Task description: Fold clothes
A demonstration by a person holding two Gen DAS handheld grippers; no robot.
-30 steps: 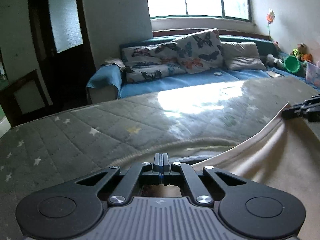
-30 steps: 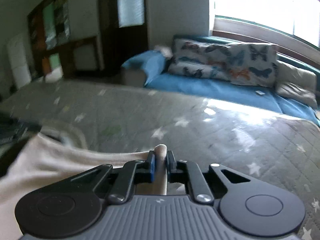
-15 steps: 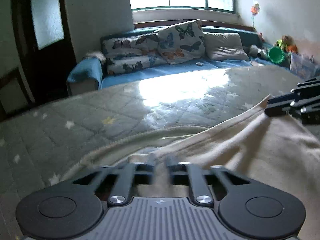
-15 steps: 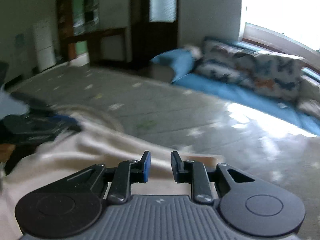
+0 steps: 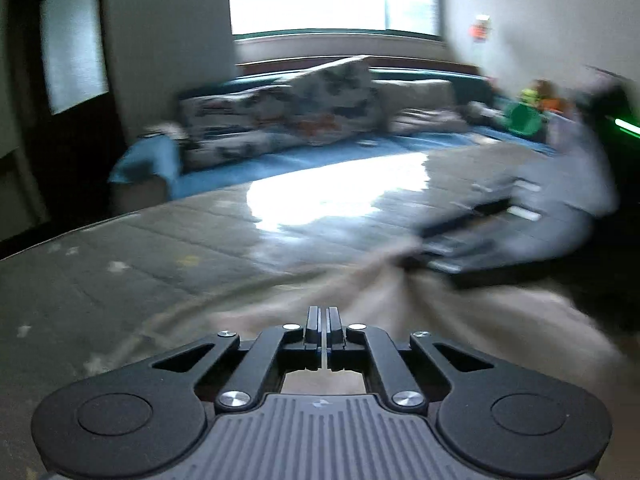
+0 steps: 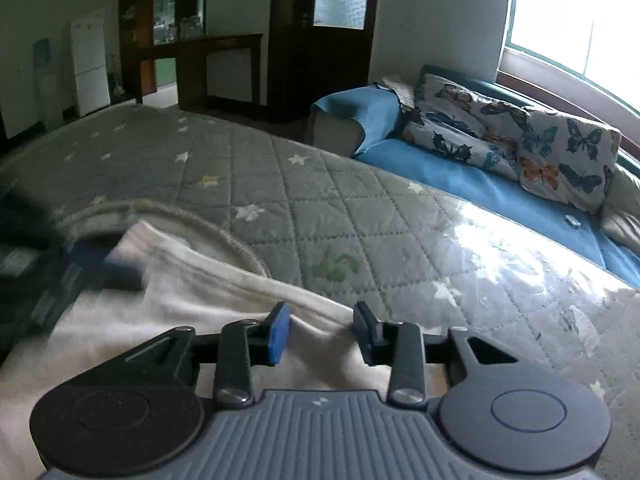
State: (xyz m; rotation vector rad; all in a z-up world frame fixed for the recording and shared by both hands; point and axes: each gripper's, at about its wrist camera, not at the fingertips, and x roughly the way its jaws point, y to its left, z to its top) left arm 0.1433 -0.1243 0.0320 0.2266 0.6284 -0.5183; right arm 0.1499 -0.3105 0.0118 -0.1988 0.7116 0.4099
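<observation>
Lying directly beneath both grippers, the cream garment (image 6: 192, 280) was spread, rumpled, on a grey star-quilted bed (image 6: 320, 200). The right gripper (image 6: 322, 330) hovered with jaws apart; the left gripper (image 5: 322, 330) was pressed together, cloth between not discernible. Folding well likely meant flattening creases before pinching an edge. A blue sofa (image 6: 460, 168) stood beyond.

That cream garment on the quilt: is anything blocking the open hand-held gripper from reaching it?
Nothing visible. The right hand-held gripper hangs open directly over the cream garment, with only cloth between its fingers. The grey quilt beyond is bare.
</observation>
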